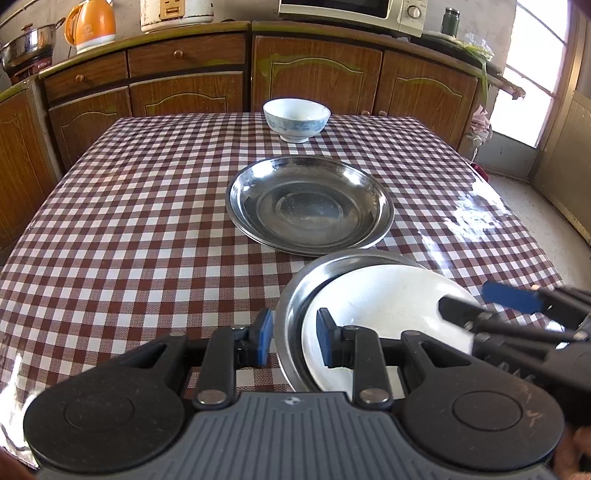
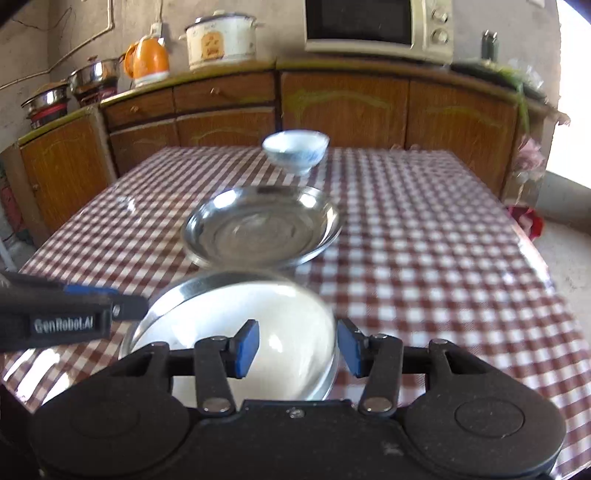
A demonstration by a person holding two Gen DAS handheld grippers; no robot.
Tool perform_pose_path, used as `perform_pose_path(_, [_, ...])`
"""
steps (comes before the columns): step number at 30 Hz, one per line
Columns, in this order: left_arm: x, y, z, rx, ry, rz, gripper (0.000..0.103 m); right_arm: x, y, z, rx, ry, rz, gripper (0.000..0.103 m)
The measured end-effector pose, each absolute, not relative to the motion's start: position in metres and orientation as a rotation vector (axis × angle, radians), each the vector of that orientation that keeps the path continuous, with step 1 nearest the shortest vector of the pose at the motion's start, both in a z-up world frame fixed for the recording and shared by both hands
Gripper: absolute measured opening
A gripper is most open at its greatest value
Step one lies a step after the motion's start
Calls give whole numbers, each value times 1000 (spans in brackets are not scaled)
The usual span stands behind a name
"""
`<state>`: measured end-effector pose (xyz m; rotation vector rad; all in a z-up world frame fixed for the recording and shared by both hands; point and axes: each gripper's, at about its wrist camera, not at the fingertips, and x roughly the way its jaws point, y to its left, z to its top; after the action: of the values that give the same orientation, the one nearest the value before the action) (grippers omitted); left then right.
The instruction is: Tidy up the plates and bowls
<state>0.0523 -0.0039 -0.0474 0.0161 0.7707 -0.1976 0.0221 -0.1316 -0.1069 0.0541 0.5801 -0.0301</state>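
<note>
A white plate (image 1: 388,306) lies in a steel plate (image 1: 295,302) at the table's near edge; they also show in the right wrist view as the white plate (image 2: 258,317) and the steel plate (image 2: 177,291). My left gripper (image 1: 293,339) is open, its jaws straddling the left rims of both. My right gripper (image 2: 297,349) is open, its jaws straddling the right rims; it shows in the left view (image 1: 469,301). Farther back lie stacked steel plates (image 1: 310,203) (image 2: 262,225) and a blue-patterned white bowl (image 1: 296,119) (image 2: 295,149).
The checkered tablecloth (image 1: 129,206) covers the table. Wooden cabinets (image 1: 184,74) stand behind it with an orange kettle (image 1: 92,24), a rice cooker (image 2: 221,38), a microwave (image 2: 376,27) and steel pots (image 2: 92,75). A bright doorway (image 1: 532,74) is at the right.
</note>
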Motion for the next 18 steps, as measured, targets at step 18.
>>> perform_pose_path(18, [50, -1, -45, 4, 763, -182, 33, -11, -146, -100, 113, 556, -199, 41])
